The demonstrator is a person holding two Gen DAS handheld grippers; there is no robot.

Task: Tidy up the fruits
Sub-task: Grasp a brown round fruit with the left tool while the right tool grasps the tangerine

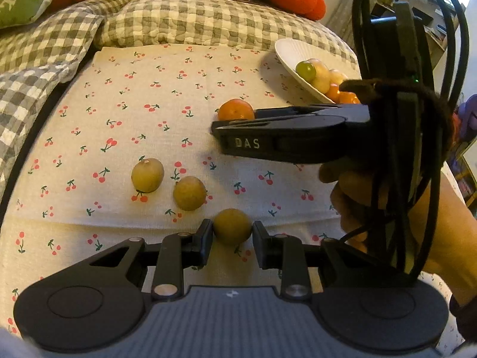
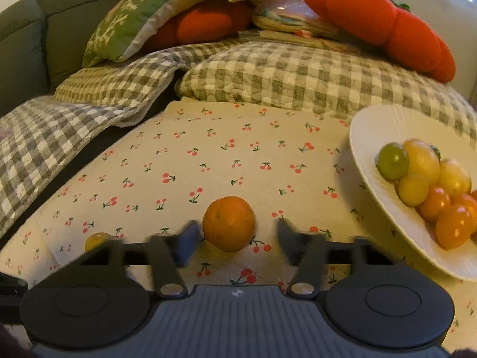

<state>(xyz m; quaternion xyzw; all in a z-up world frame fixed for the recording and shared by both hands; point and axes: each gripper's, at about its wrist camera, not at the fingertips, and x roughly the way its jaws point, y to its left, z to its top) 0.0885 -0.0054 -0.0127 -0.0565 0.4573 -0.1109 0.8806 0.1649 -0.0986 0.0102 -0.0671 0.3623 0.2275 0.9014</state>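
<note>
In the left wrist view my left gripper (image 1: 232, 232) has its pads on both sides of a yellow-brown round fruit (image 1: 232, 226) lying on the cherry-print cloth (image 1: 149, 95). Two more yellow-brown fruits (image 1: 147, 174) (image 1: 189, 193) lie to its left. In the right wrist view my right gripper (image 2: 237, 240) is open around a small orange (image 2: 229, 223) on the cloth; the left finger looks blurred and near the fruit. The same orange (image 1: 235, 109) shows beside the right gripper (image 1: 217, 126) in the left wrist view. A white plate (image 2: 372, 125) at the right holds several yellow, orange and green fruits.
Grey checked quilts (image 2: 268, 71) rise behind the cloth, with a green pillow (image 2: 128, 26) and red cushions (image 2: 387, 24) on top. The plate (image 1: 290, 50) stands at the cloth's far right. A black cable bundle (image 1: 402, 119) hangs by the right hand.
</note>
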